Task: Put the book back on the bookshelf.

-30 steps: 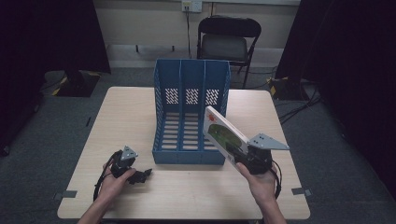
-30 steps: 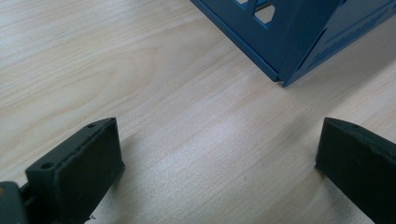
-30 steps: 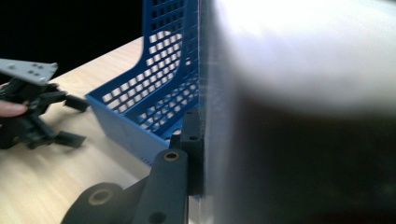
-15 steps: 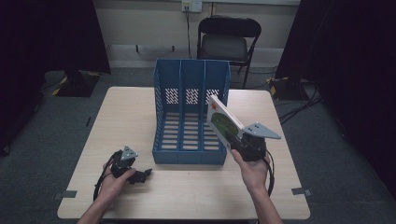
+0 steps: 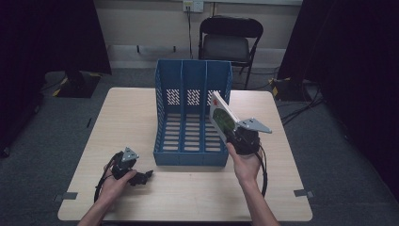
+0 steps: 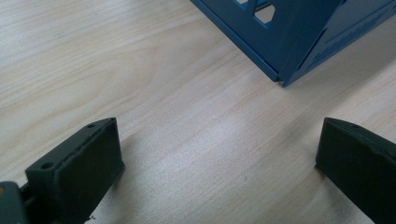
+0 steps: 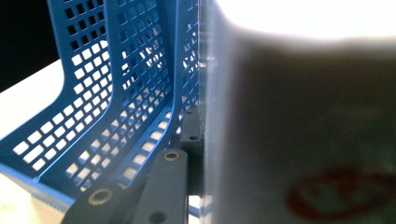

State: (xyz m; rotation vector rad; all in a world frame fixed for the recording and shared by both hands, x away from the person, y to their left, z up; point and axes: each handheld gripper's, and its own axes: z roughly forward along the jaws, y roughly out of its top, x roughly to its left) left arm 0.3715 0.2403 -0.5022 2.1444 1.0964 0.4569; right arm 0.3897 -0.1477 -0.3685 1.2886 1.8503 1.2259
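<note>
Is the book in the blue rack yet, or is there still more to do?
Not yet. All three slots of the blue rack look empty, so nothing is filed. In hand: the right claw grips a thin book, tilted at the rack's right side by the rightmost slot. Left to do, probably: slide it in and let go. The left claw rests open on the table, holding nothing.

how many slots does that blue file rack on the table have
3, side by side in the blue file rack: a left slot, a middle slot and a right slot. The booklet held in the right tool partly covers the right slot.
</note>
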